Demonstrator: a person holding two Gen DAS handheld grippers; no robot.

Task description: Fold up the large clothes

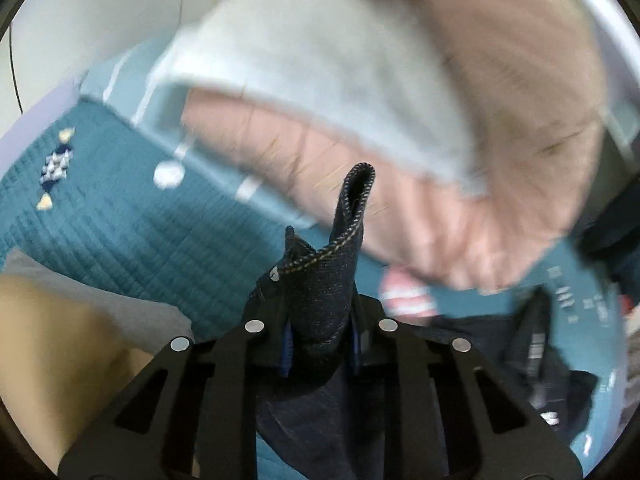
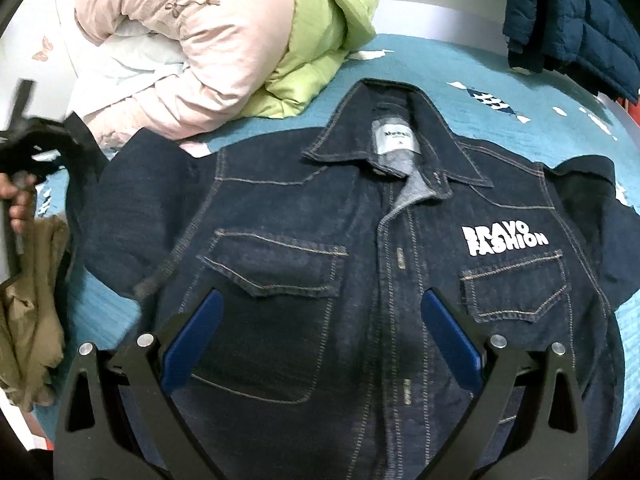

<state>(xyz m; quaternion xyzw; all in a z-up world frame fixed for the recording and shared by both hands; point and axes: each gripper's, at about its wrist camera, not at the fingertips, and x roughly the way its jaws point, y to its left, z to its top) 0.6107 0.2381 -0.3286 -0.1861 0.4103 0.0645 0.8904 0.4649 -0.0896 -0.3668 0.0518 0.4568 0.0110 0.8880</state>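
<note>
A teal quilted bedspread covers the bed, and on it a dark denim jacket lies front up and spread flat, its collar toward the far side, its white neck label showing, white "BRAVO FASHION" lettering above one chest pocket. The right gripper hangs over the jacket's lower front with its blue-padded fingers spread wide apart, holding nothing. The left gripper has its fingers drawn in tight on a stitched fold of the denim, which stands up between them; in the right wrist view it appears at the far left edge, gripped in a hand, lifting the jacket's sleeve off the bedspread. Beyond the collar, a pale pink garment lies bunched against a lime green puffer jacket, and a navy quilted jacket sits at the far right. An olive garment lies crumpled at the left edge. The left wrist view is blurred, showing the pink fabric and a grey cloth.
</note>
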